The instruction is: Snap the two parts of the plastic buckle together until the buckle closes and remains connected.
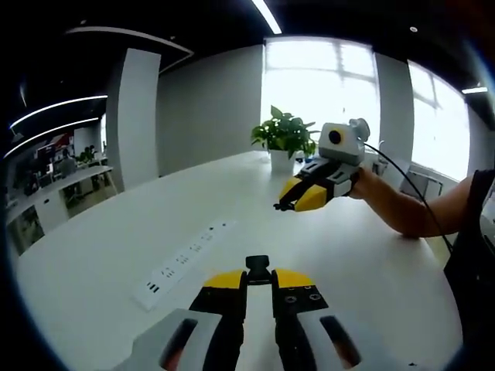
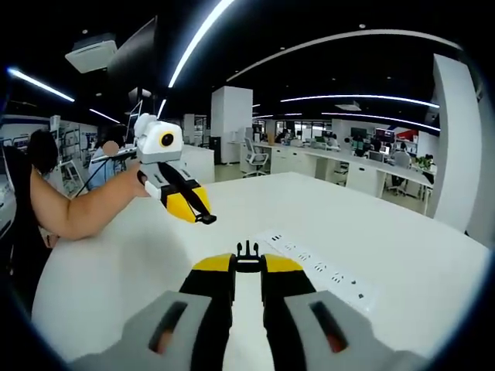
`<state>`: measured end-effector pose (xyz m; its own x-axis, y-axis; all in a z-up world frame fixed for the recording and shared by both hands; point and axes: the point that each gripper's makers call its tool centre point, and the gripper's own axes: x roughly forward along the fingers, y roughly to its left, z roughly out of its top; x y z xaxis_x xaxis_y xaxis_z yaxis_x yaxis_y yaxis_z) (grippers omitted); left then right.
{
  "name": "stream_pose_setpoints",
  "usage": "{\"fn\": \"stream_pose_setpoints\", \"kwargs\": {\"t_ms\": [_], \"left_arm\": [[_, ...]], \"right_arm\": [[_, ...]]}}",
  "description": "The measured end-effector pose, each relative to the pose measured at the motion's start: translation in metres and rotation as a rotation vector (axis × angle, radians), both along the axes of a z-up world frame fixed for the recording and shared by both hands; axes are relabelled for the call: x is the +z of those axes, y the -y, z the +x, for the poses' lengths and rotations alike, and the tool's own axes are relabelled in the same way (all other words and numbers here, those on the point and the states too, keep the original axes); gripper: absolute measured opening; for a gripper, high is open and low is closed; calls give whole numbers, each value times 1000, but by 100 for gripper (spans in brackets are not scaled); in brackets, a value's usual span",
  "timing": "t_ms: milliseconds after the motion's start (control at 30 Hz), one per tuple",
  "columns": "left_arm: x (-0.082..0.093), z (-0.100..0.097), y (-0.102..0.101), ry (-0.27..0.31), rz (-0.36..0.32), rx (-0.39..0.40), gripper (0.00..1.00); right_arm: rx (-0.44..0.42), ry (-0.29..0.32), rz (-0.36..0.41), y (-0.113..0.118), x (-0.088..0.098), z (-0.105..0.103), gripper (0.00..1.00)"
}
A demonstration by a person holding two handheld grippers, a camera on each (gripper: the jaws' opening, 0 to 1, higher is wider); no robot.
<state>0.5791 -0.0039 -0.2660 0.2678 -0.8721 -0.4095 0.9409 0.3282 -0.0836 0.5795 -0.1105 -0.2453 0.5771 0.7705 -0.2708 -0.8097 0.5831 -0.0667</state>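
Big white table in an open-plan office, and both grippers are held up over it facing each other. Left gripper has its yellow-tipped jaws pressed together on a small black buckle part, which pokes out just past the tips; you can see the same gripper from the other side in the right gripper view, held up by a bare forearm, with a thin dark bit sticking out of its tips. Right gripper is likewise clamped on the other black buckle piece, the one with the little prongs showing above the jaws, and in the left gripper view it hangs over the far side of the table with something small and dark at its tips, too tiny to make out there. So the two buckle halves are well apart, one per gripper, not joined. Lying flat on the table between and past the grippers is a long white power strip, running diagonally, also visible in the right gripper view. Near the far edge of the table there's a potted plant in a white pot, in front of bright windows. Rows of desks with chairs and people sit beyond the table.
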Motion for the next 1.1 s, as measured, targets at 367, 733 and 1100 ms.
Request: {"fn": "stream_pose_setpoints", "kwargs": {"t_ms": [367, 733, 1100], "left_arm": [[0, -8, 2, 2, 10, -25, 11], [3, -18, 3, 10, 30, -55, 11], [3, -32, 6, 2, 30, -82, 11]], "right_arm": [[19, -3, -4, -2, 4, -7, 12], [35, -18, 2, -5, 4, -13, 12], [50, -6, -5, -7, 8, -20, 12]]}}
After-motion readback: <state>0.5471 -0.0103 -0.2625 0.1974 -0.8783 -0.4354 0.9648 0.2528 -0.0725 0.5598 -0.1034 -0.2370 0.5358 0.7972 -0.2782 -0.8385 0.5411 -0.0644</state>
